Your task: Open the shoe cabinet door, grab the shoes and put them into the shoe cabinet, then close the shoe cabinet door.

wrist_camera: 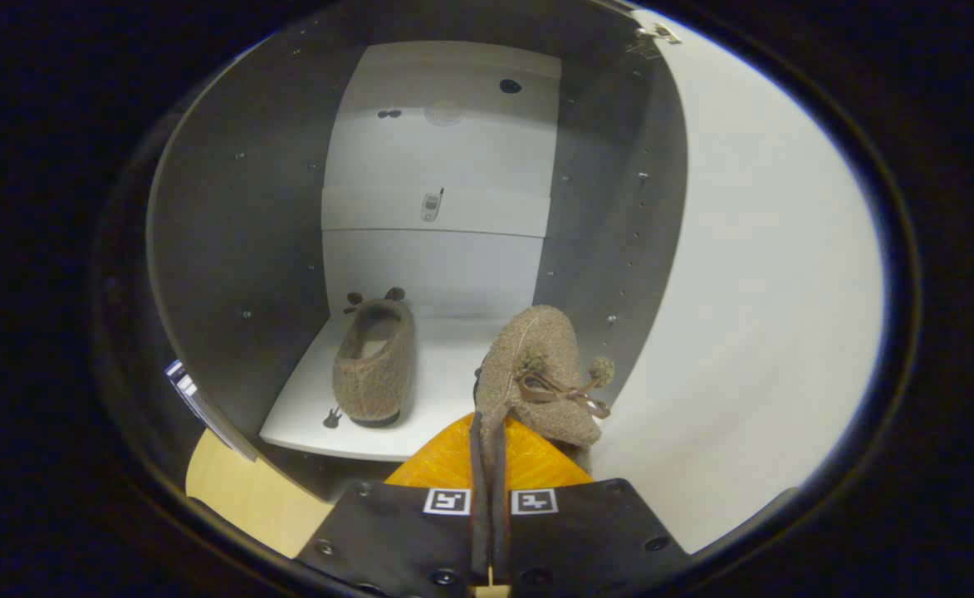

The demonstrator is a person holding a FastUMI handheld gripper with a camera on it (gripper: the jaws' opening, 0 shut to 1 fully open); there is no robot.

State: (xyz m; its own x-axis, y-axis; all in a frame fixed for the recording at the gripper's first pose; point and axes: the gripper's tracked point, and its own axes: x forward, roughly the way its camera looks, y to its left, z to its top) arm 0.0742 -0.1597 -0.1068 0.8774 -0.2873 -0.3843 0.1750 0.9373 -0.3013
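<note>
I look into the open shoe cabinet (237, 249). One brown fuzzy slipper (374, 361) stands on the white shelf (304, 407) inside, its toe toward me. My gripper (487, 436) is shut on the edge of a second brown slipper (540, 374), which has a bow with pompoms. That slipper hangs just ahead of the fingers, at the front right of the shelf, its toe pointing up. The white cabinet door (769, 316) stands swung open to the right of the held slipper.
Grey side walls flank the shelf, and a white back panel (445, 166) with another shelf edge lies beyond. A strip of pale wooden floor (237, 490) shows below the cabinet's left front edge. A hinge (657, 35) sits at the door's top.
</note>
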